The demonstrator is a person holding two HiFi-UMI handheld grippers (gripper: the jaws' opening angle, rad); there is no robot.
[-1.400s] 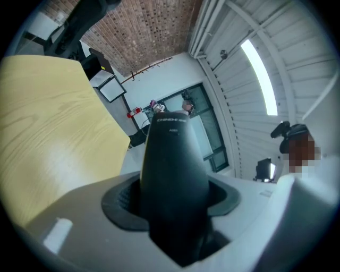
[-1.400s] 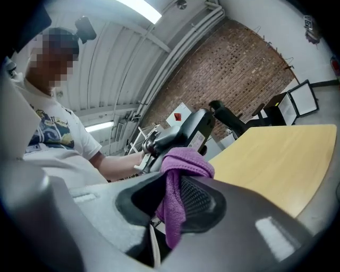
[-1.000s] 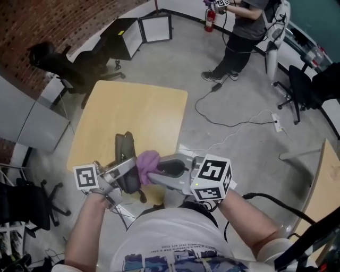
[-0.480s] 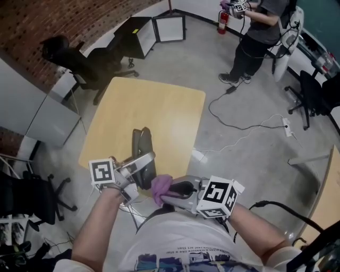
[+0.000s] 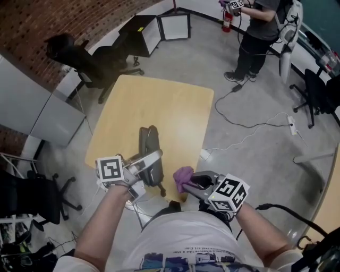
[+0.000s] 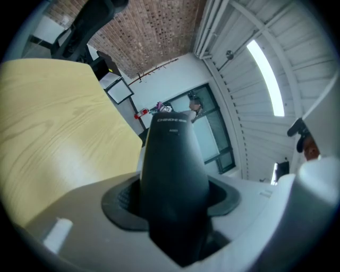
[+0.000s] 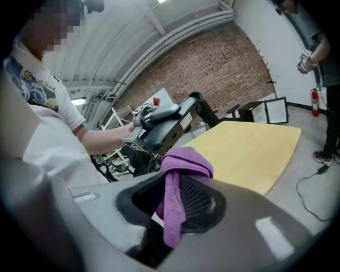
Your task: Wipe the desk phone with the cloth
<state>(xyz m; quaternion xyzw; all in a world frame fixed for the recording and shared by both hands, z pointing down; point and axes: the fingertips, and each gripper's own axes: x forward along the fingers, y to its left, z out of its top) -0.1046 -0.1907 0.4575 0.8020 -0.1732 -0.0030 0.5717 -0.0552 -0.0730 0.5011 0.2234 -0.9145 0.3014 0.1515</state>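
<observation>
Head view: desk phone (image 5: 147, 139) in grip of left tongs (image 5: 154, 159), purple cloth (image 5: 183, 174) in grip of right tongs (image 5: 190, 184), just apart

Your head view is evenly lit and sharp. Your gripper views warp and darken at the rims. The strip light (image 6: 264, 74) glares, and the foreground is soft.

The cloth (image 5: 183, 173) is purple — the desk phone (image 5: 149, 142) black. The surface (image 5: 154, 101) is pale yellow with wood grain. Black-and-white square markers pattern the cubes on the left gripper (image 5: 154, 155) and right gripper (image 5: 187, 180) — the wall (image 5: 64, 16) is red-brown brick.
</observation>
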